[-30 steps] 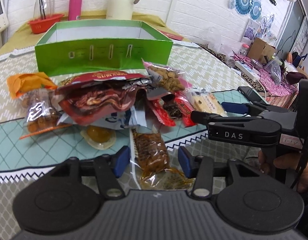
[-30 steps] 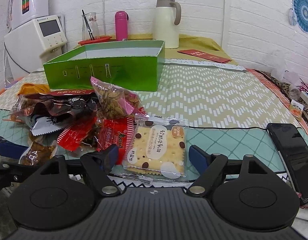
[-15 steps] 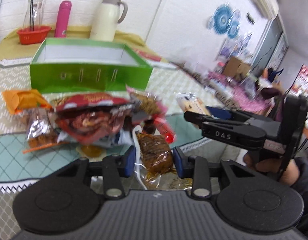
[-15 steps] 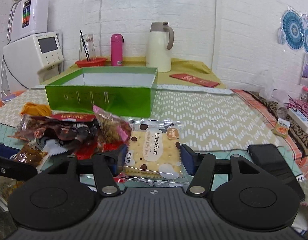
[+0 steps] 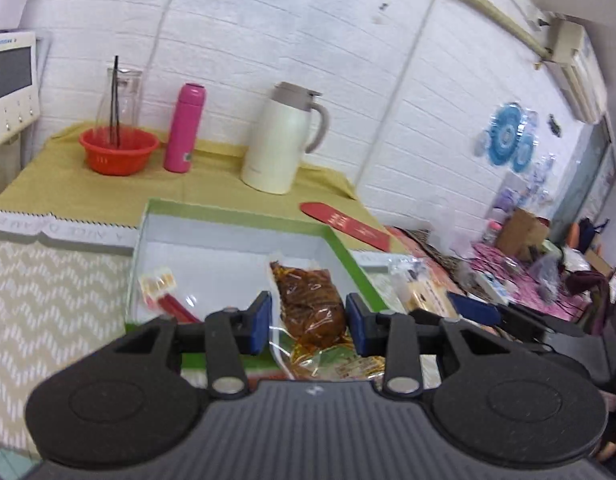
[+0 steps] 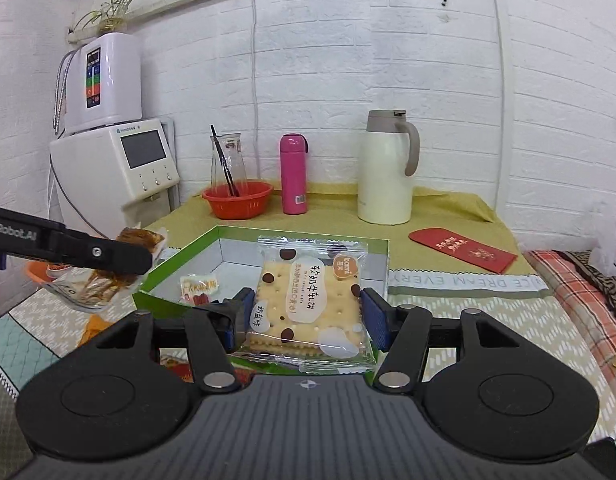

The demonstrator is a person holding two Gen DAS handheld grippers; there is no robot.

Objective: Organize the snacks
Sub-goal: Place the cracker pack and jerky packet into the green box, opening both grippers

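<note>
My left gripper [image 5: 309,323] is shut on a clear packet of brown meat snack [image 5: 310,303] and holds it in the air over the near edge of the green box [image 5: 350,258]. My right gripper [image 6: 303,315] is shut on a cracker packet [image 6: 308,300] and holds it above the box's near wall [image 6: 155,304]. The box is white inside and holds one small red and yellow snack [image 5: 159,289], which also shows in the right wrist view [image 6: 199,289]. The left gripper with its packet shows at the left of the right wrist view [image 6: 119,258].
A cream thermos jug [image 6: 386,168], pink bottle [image 6: 293,174], red bowl with a glass carafe [image 6: 236,199] and a red envelope [image 6: 462,249] stand behind the box on a yellow cloth. A water dispenser [image 6: 115,176] stands at far left. More snacks [image 6: 175,364] lie under the grippers.
Both grippers closed on their packets, lifted them off the table and carried them forward to the green box. The snack pile dropped out of view below.
</note>
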